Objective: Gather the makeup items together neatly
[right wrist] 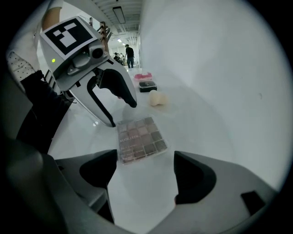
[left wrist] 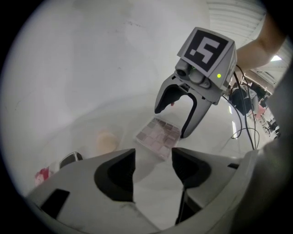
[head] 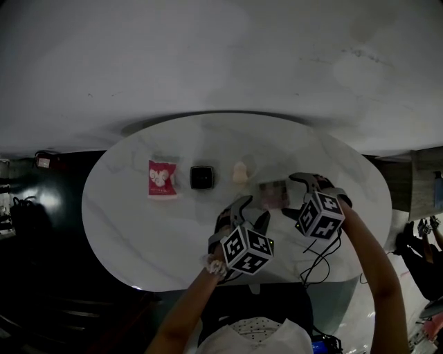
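I read the eyeshadow palette [right wrist: 139,138] as light, stiff, slick plastic with crumbly pans, so I'd pinch its two long edges gently. It lies flat, face up, on the table [head: 138,228], just 3 o'clock of centre. It sits between my left gripper [head: 250,213] and right gripper [head: 292,195], both gaping and empty. In the right gripper view its long axis seems to run 11 to 5.

A white oval table [head: 138,228] with faint grey veining stands in front of a plain, pale wall [head: 208,55], with dark floor [head: 55,290] around it. Black cables [head: 318,261] trail over the table's near right edge. Far down a bright corridor, a person [right wrist: 130,54] stands under long ceiling lights [right wrist: 120,13].
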A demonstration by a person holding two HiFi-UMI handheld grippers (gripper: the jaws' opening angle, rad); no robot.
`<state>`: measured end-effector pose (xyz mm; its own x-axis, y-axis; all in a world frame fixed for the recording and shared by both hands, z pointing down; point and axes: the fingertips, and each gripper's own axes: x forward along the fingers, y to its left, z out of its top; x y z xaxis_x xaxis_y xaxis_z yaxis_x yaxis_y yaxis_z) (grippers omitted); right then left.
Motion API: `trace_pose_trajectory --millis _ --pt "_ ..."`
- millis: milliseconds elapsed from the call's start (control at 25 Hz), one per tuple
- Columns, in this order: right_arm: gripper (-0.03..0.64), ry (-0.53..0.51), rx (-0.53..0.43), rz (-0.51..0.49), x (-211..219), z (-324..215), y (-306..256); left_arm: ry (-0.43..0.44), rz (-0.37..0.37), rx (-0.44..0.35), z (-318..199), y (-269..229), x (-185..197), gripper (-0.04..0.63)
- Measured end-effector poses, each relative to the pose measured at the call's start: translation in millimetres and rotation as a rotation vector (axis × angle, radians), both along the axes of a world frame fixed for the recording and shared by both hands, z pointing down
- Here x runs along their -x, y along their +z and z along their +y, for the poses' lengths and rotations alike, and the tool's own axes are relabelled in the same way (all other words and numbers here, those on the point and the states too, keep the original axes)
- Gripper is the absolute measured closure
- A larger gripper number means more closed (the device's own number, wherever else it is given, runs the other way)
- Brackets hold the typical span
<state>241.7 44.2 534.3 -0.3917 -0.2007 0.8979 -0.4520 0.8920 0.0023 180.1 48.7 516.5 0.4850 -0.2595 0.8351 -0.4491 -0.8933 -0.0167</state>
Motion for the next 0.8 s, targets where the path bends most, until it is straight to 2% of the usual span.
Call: trace_pose_trajectory --millis 80,240,400,800 --pt "0.198 -0.011 -0.004 0.01 0.8 -0.4 -0.4 -0.006 -0.002 0.03 3.3 1.7 4.9 0.279" --pt "0.198 -0.034 -0.022 0.026 3.0 -2.0 -2.1 0.0 -0.017 0.059 11.7 6.3 11.2 0.278" --pt "0.198 -0.066 -0.03 0.034 8.6 -6.1 -2.6 0.009 -0.01 0.046 13.1 6.4 -2.8 0.272" --pt "0.198 -0.122 0.035 0.03 15.0 -6.9 1.6 -0.004 -0.02 0.071 8.2 16.2 -16.8 0.27"
